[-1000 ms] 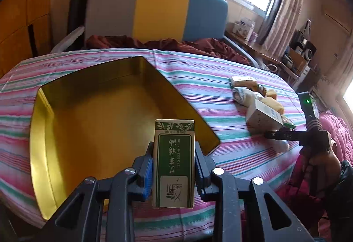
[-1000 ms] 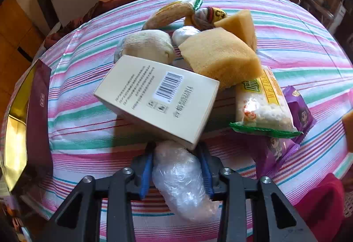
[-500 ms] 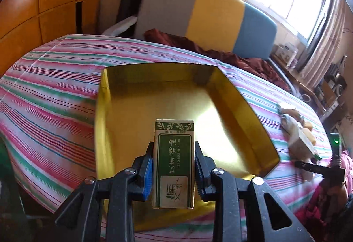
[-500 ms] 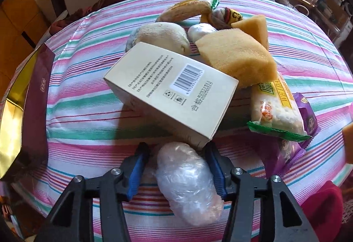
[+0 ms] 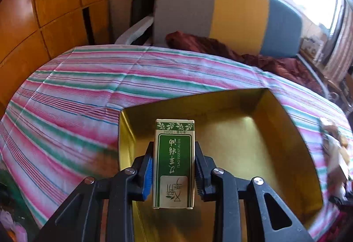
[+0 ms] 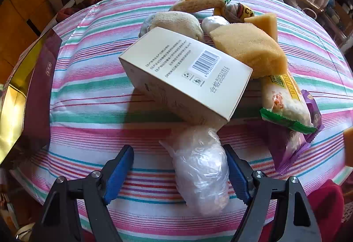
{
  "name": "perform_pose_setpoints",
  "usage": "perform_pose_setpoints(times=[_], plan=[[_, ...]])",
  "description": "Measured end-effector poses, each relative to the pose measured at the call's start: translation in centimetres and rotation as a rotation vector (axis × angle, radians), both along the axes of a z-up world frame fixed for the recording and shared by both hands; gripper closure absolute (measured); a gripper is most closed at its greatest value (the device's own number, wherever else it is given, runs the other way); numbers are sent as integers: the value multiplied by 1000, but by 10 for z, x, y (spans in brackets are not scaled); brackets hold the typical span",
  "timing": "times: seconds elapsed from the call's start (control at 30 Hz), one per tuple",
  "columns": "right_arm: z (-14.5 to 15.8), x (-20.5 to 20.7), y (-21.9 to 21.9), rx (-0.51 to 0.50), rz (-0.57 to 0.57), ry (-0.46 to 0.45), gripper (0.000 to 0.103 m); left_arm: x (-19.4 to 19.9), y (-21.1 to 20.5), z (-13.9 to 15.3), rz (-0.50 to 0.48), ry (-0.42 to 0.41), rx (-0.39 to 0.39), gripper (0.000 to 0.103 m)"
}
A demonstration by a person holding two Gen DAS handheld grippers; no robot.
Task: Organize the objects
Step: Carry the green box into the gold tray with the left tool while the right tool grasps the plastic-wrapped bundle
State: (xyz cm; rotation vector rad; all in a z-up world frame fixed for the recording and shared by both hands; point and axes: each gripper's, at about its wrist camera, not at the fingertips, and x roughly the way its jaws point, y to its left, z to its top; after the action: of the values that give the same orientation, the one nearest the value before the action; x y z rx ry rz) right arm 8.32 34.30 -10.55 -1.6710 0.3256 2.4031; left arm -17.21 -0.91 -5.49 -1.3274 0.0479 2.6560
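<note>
Left gripper [image 5: 173,167] clamps a green carton [image 5: 174,162] above the gold tray [image 5: 286,131].

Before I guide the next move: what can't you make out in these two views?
- Left wrist: item pile at right edge, motion-blurred and cut off.
- Left wrist: gold tray near floor, hidden by green box and left gripper.
- Right wrist: clear plastic bundle, contents unreadable through crinkled wrap.
</note>
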Motion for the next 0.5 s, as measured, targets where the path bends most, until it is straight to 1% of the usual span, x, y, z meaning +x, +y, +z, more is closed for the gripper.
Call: perform_pose_setpoints(times=[0.03, 0.1, 0.13, 0.17, 0.23, 0.3, 0.4, 0.5], plan=[[0, 1, -1, 2, 0, -3, 24, -8, 0, -4, 8, -10, -6, 72], [1, 5, 1, 6, -3, -4, 31, -22, -3, -13, 40, -34, -19, 72], [2, 7, 2, 9, -7, -5, 38, -27, -3, -17, 45, -46, -21, 72], [3, 9, 4, 14, -10, -5, 41, -31, -3, -21, 50, -56, -25, 72], [5, 12, 8, 21, -18, -4, 56, -36, -2, -25, 58, -57, -48, 72], [6, 14, 10, 24, -21, -1, 65, -42, -2, -31, 63, -60, -62, 71], [6, 13, 8, 32, -15, 2, 66, -44, -2, -35, 76, -81, -65, 66], [5, 10, 9, 25, -18, 10, 66, -39, -2, -32, 68, -70, -58, 66]])
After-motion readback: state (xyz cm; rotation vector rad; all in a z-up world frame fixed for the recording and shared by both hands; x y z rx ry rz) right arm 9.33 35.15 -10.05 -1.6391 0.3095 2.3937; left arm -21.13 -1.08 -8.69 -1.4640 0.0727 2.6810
